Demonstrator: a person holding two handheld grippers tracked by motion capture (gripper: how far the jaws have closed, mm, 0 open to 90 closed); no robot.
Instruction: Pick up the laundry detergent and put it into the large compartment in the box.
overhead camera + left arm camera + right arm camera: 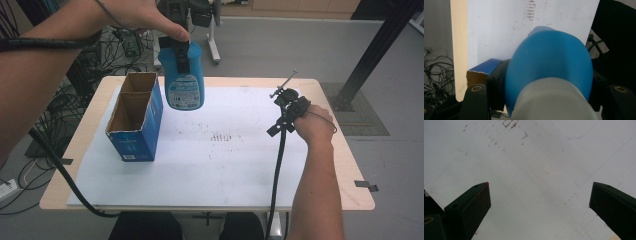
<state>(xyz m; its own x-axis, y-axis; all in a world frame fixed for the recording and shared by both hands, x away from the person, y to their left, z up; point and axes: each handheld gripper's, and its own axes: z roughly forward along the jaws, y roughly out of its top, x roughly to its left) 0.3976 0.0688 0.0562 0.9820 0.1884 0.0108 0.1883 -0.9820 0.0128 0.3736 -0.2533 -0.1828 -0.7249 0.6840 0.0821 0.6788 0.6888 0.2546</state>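
Note:
A blue bottle (184, 82) with a printed label hangs in the air above the table's far left, just right of an open blue cardboard box (135, 117). My left gripper (180, 50) is shut on the bottle's upper part, and a hand holds it from above. In the left gripper view the bottle (549, 65) bulges between the two black jaws of that gripper (547, 85), with the box (481, 68) below at the left. My right gripper (287, 102) rests over the table's right side. Its jaws (539, 205) stand open with nothing between them.
A white board (225, 165) with brown smudges (222, 137) covers the wooden table (357, 195). The box has two open compartments. Cables and equipment lie on the floor at the far left, and a black frame post (370, 55) stands at the far right.

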